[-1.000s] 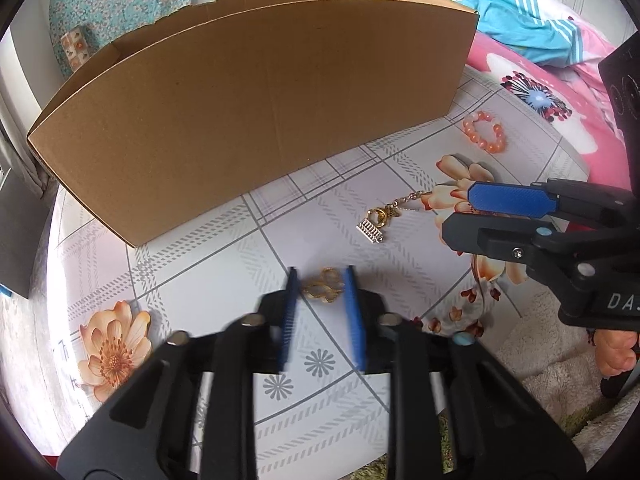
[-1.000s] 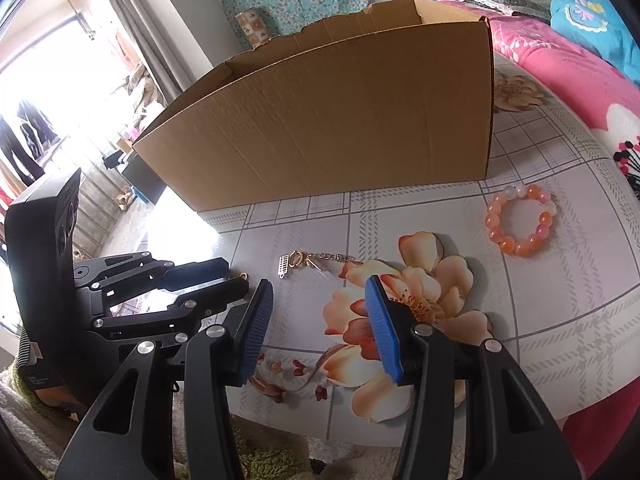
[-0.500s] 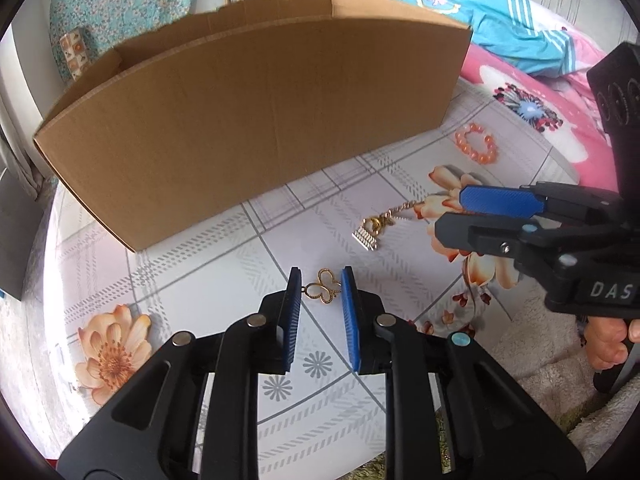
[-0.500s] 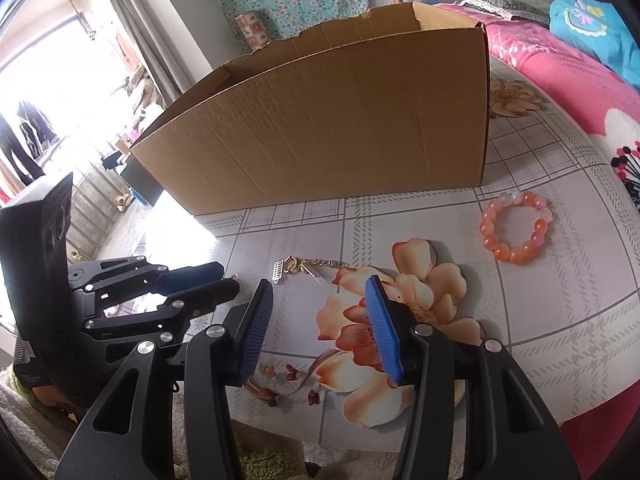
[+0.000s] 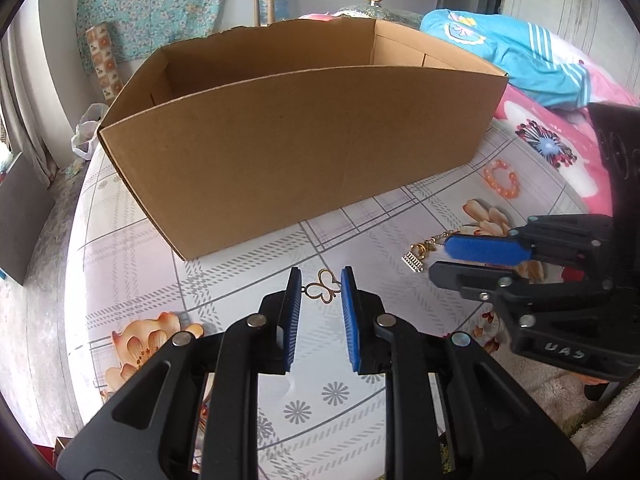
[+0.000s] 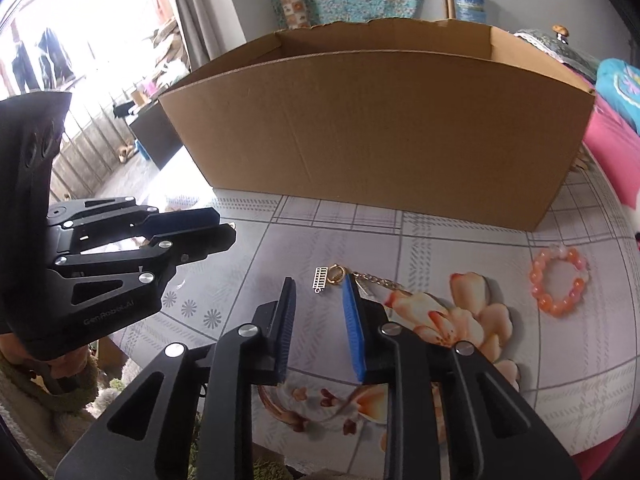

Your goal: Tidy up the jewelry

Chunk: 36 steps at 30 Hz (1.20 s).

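Now | left tool grips gold butterfly charm above table | right tool closing, nothing between pads, near chain | box behind

It was a home bedroom: a pink floral bedspread, folded clothes, and curtains by a window.
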Available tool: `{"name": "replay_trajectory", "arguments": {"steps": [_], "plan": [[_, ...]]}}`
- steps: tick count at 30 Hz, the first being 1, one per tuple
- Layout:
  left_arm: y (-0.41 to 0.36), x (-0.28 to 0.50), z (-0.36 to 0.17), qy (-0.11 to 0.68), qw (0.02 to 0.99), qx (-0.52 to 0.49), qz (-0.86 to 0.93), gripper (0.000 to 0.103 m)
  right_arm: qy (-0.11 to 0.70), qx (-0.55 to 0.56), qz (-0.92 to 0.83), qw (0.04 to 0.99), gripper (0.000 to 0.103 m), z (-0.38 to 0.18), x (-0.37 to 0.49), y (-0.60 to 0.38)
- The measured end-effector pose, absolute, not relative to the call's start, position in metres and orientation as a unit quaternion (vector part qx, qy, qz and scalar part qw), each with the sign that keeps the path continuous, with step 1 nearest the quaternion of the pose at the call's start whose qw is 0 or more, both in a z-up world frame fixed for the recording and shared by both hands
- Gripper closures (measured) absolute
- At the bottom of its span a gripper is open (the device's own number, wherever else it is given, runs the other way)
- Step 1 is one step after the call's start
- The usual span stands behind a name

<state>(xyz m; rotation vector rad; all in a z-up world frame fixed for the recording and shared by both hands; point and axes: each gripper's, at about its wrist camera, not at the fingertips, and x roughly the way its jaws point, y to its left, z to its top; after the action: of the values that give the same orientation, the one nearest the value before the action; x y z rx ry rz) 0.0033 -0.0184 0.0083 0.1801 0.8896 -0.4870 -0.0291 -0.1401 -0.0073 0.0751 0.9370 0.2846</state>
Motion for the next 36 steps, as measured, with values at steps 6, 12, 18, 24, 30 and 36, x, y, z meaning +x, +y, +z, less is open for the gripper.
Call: {"name": "replay_trajectory", "arguments": {"steps": [6,12,18,24,30,36], "plan": [[-0.012,0.008,0.006,0.423,0.871,0.076,-0.238,0.084,0.467,0.007,0.130,0.875,0.087,-0.013,-0.021,-0.126],[-0.008,0.010,0.003,0.423,0.871,0.071,-0.241,0.084,0.469,-0.022,0.125,0.874,0.092,-0.011,-0.017,-0.113],[-0.004,0.010,0.002,0.423,0.871,0.065,-0.241,0.084,0.472,-0.036,0.131,0.871,0.098,-0.010,-0.010,-0.105],[-0.003,0.009,0.001,0.422,0.871,0.060,-0.243,0.084,0.475,-0.021,0.131,0.870,0.098,-0.010,-0.007,-0.104],[0.001,0.007,0.003,0.416,0.875,0.056,-0.243,0.084,0.472,-0.017,0.135,0.871,0.101,-0.004,-0.016,-0.118],[0.003,0.003,0.005,0.411,0.877,0.055,-0.242,0.084,0.462,-0.020,0.136,0.876,0.100,0.004,-0.027,-0.118]]}}
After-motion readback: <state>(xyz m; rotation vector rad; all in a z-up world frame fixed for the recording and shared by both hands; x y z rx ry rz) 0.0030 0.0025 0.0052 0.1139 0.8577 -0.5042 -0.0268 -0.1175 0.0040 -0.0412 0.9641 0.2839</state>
